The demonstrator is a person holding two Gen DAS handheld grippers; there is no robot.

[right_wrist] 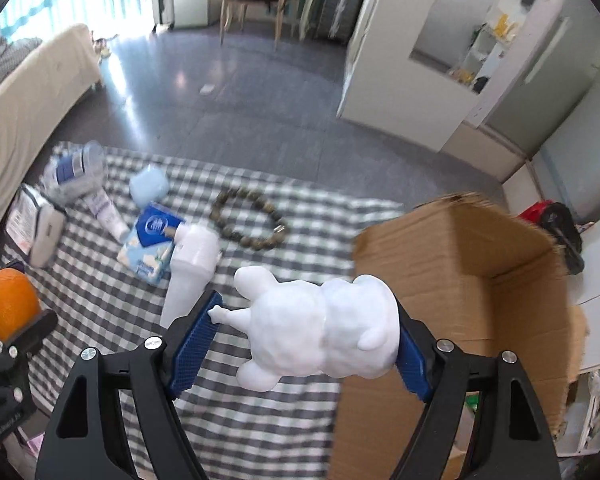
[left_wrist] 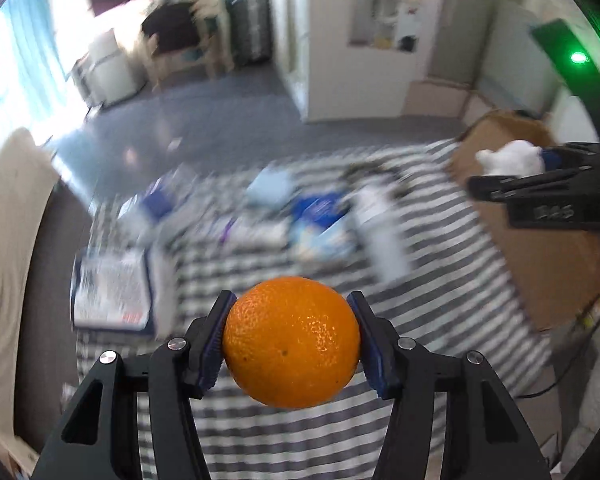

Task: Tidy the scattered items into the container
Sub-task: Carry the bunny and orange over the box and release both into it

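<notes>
My left gripper [left_wrist: 291, 316] is shut on an orange [left_wrist: 291, 340] and holds it above the checked cloth [left_wrist: 260, 440]. The orange also shows at the left edge of the right wrist view [right_wrist: 10, 304]. My right gripper [right_wrist: 306, 320] is shut on a white bear figurine [right_wrist: 320, 328], held in the air at the near left edge of the open cardboard box [right_wrist: 460, 280]. In the left wrist view the figurine [left_wrist: 508, 158] and the right gripper [left_wrist: 540, 184] sit over the box [left_wrist: 540, 248] at the right.
On the cloth [right_wrist: 260, 420] lie a bead bracelet [right_wrist: 248, 218], a white bottle [right_wrist: 192, 268], a blue-and-white carton [right_wrist: 150, 240], a tube [right_wrist: 108, 210], a pale blue pad [right_wrist: 150, 186], a plastic jar [right_wrist: 74, 170] and a packet [right_wrist: 40, 228]. A beige sofa [right_wrist: 28, 100] stands left.
</notes>
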